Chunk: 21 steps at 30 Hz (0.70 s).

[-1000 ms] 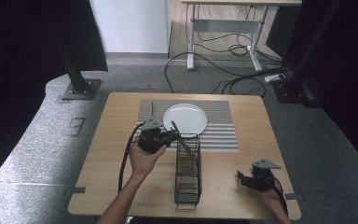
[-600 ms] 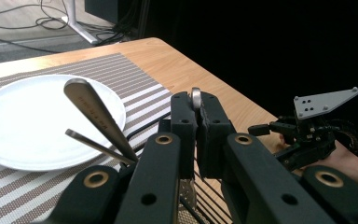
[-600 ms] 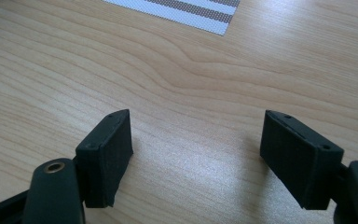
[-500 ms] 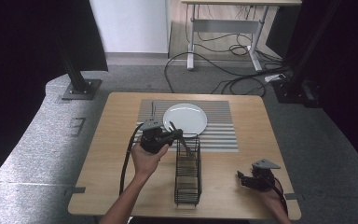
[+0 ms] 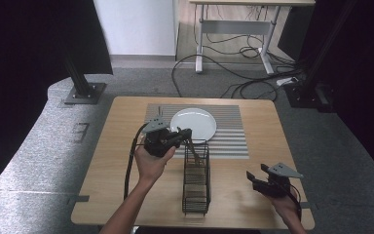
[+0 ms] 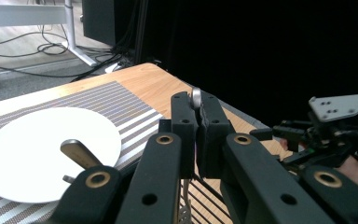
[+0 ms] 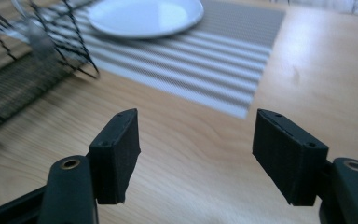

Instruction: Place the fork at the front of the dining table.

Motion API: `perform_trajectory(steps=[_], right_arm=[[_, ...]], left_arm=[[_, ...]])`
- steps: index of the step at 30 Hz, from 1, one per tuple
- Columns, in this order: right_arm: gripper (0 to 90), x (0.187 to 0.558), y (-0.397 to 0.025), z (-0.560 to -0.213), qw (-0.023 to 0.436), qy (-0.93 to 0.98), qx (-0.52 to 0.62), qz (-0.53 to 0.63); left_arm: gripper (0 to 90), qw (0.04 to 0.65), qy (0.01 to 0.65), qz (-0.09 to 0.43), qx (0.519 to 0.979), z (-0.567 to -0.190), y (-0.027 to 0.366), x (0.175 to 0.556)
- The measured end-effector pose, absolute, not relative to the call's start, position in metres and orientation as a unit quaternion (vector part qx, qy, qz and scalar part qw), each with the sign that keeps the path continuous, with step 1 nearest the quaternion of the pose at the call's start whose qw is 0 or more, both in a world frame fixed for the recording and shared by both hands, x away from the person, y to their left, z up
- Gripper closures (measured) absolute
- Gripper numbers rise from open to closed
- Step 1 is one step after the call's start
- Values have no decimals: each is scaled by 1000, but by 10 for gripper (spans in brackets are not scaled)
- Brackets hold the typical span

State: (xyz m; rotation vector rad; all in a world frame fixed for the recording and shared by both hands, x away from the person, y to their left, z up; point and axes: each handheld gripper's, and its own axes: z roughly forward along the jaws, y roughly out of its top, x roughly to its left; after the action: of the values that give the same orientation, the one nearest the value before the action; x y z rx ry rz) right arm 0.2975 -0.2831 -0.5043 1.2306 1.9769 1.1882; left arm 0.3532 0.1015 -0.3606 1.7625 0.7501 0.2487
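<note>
Your wooden counter (image 5: 121, 161) sits mid-frame on grey floor (image 5: 34, 165); left gripper (image 5: 175, 139) pinches a utensil (image 6: 196, 99), right gripper (image 5: 255, 178) gapes wide.

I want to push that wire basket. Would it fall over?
Probably yes if pushed from the side: the basket looks tall and narrow. Its thin open wires suggest it is light, so it may slide on the smooth table first.

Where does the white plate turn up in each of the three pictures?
High view: the plate sits at the table's far middle, on the striped mat, just beyond the left tongs.
Left gripper view: plate at lower left.
Right gripper view: plate at the top, left of middle.
Shared landmark: the striped mat under it.
</note>
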Motion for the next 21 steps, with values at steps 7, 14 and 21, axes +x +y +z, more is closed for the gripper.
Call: perform_trajectory(steps=[7,14,21], right_arm=[[324,300,-268,-483,260,727,433,466],[328,302,-249,-464,253,727,416,484],[386,303,-215,-448,249,741,390,487]], left_arm=[[874,561,319,106,757,-360,101,355],[874,569,318,106,751,-353,102,356],[874,572,311,108,751,-340,94,357]])
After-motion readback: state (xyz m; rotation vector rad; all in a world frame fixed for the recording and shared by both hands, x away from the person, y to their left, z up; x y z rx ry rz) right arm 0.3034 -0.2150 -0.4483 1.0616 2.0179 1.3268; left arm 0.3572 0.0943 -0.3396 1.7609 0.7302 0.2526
